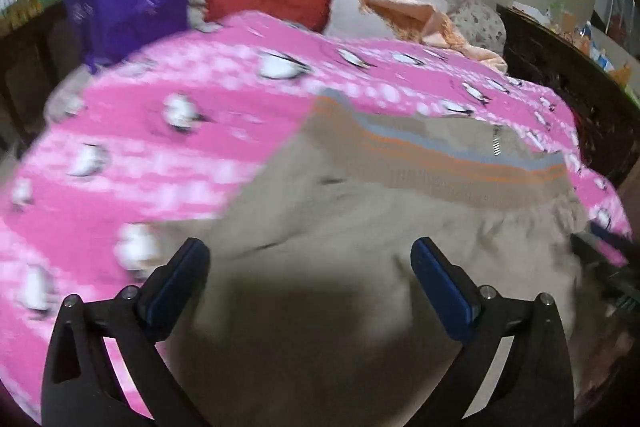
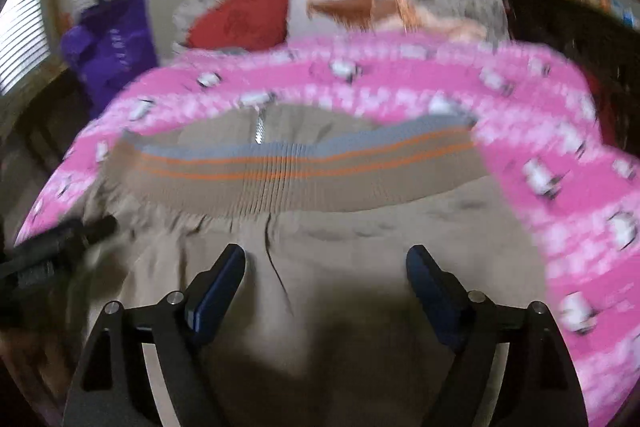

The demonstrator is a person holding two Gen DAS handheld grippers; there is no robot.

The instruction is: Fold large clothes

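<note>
On the bed, over a pink blanket (image 1: 120,155), lies the tan jacket (image 1: 320,227). Both the left gripper (image 1: 310,267) and right gripper (image 2: 326,273) have jaws wide apart, holding nothing. I think the next move is grabbing an edge to fold.

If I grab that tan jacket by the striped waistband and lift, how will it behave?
The tan jacket lies wrinkled and flat, so it will probably drape limply. Its ribbed striped waistband likely stretches rather than staying straight. It may drag on the pink blanket.
</note>
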